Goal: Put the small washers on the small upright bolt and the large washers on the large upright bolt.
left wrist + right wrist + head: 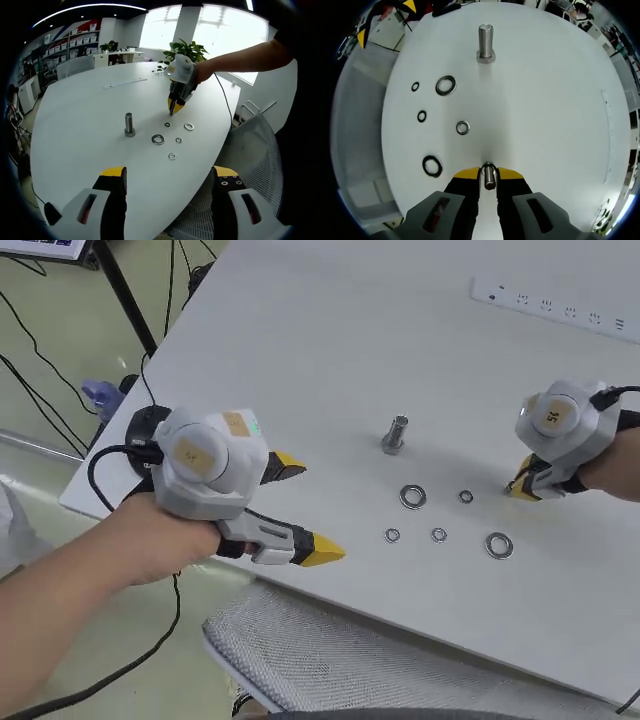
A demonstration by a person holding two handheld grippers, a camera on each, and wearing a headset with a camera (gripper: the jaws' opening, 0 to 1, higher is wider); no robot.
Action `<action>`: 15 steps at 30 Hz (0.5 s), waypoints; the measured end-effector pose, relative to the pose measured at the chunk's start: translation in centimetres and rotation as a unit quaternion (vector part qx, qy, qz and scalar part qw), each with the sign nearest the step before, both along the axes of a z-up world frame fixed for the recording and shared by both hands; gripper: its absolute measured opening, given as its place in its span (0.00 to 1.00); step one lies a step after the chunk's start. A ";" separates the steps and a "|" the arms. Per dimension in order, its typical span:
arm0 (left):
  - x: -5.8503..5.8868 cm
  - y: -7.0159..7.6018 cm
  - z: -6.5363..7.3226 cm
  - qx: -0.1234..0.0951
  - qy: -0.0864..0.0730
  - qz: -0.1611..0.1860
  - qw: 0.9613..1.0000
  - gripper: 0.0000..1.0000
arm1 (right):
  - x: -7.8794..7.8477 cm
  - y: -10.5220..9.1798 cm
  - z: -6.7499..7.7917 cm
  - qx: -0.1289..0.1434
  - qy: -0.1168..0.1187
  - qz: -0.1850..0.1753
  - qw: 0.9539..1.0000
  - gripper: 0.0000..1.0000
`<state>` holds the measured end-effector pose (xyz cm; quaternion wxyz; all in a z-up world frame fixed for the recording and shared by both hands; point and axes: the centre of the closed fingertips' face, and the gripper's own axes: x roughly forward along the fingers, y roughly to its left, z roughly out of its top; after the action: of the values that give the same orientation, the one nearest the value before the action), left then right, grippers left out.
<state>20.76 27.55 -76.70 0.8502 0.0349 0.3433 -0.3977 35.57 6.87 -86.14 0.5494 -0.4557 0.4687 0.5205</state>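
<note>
large silver hex-head steel bolt (395, 433): upright on its head near the middle of the white oval table (300, 340), threaded end up.

small silver bolt (489, 178): clamped between the yellow-tipped jaws of the right gripper (522, 490), tips down at the table surface, to the right of the washers.

first large flat steel ring washer (412, 497): flat on the table just in front of the large bolt. second large washer (499, 545): flat, nearer the near table edge, near the right gripper.

first small steel ring washer (466, 497): flat, between the first large washer and the right gripper. second small washer (392, 535) and third small washer (438, 534): side by side, closer to the near edge. all five apart from one another.

left gripper (310, 510): jaws wide apart, hovering over the near-left table edge, well apart from the washers.

open tabletop behind and to both sides of the large bolt. white power strip (555, 308) lying at the far right. grey mesh chair (300, 660) just below the near edge.
</note>
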 end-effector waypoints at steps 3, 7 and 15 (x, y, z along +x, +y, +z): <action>0.0 0.0 -0.1 0.000 0.001 -0.002 1.000 0.67 | 0.0 -0.1 -0.3 -0.001 -0.001 0.000 1.000 0.13; 0.0 0.0 -0.2 0.000 0.003 -0.002 1.000 0.67 | 0.1 -0.1 -0.4 0.000 -0.004 0.001 1.000 0.13; 0.1 -0.1 0.1 -0.001 0.002 -0.003 1.000 0.66 | 0.2 -0.1 -0.3 0.001 -0.005 -0.002 1.000 0.13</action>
<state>20.86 27.49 -76.63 0.8483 0.0344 0.3443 -0.4008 35.81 6.78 -86.48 0.5531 -0.4571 0.4663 0.5175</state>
